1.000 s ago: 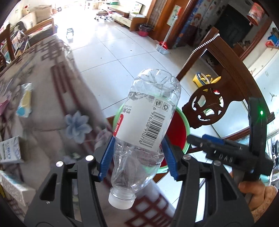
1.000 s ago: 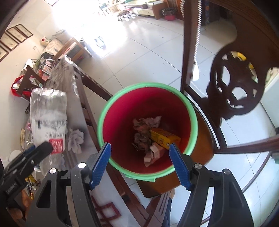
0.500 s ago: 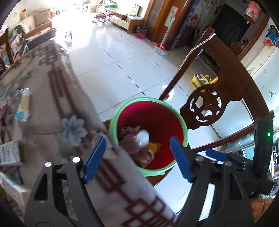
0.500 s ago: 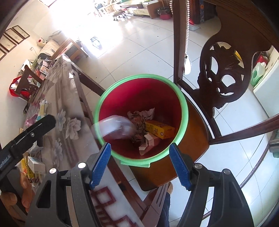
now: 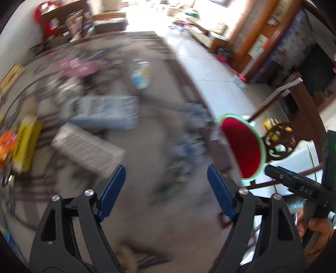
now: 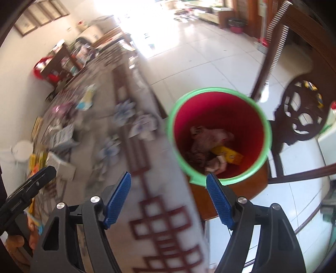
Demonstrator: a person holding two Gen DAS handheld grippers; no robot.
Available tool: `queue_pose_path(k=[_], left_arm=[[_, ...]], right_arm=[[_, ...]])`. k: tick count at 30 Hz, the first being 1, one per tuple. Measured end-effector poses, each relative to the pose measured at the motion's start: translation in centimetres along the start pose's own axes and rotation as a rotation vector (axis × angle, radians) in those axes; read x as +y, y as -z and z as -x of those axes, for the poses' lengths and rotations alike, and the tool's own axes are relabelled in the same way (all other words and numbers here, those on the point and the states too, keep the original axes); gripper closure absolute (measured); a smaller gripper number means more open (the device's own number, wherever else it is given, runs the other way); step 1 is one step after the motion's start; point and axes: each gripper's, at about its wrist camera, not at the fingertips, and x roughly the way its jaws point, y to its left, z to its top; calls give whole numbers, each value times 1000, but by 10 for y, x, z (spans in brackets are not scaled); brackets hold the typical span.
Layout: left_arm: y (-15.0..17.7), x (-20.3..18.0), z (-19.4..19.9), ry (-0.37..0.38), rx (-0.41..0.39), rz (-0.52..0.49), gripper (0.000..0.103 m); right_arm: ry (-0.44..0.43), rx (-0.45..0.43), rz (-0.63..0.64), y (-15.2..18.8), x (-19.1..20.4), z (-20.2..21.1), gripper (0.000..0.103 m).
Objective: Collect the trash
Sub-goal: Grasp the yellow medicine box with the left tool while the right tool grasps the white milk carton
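Trash (image 6: pixel 212 145) inside bin (image 6: pixel 262 117); chair (image 6: pixel 302 117) behind; blurred boxes, probably, on table (image 6: pixel 168 210).

A home's living and dining room. A carved wooden chair (image 6: pixel 302 117) stands on a white tiled floor (image 6: pixel 201 54). Framed pictures (image 6: pixel 40 19) hang on the wall.

floor: white tiles (image 6: pixel 201 54), sunlit | chair: carved dark wood (image 6: pixel 302 117) | wall: seemingly white (image 6: pixel 19 56)
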Motion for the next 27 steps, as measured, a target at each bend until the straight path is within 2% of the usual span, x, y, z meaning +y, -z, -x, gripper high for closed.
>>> queue_pose_path(k=[6,12,19,24,26,27], left_arm=[[17,75,22,-66,-10,110,26],[32,132,42,-96,-23,156,24],[43,193,54,-107,-29,213,22],[39,227,53,-107,-25,228,22],[33,235,52,-96,-26,223,20],[30,238,50,-91,-26,216,19]], right_arm=[[-32,44,117,13,67,-17,31],[-43,72,277,18,147,-39,31],[6,83,518,5,246,-84,29],[64,142,619,-3,283,-126,29],[79,185,641,-2,290,-141,36],[85,200,646,-1,293,-146,43]])
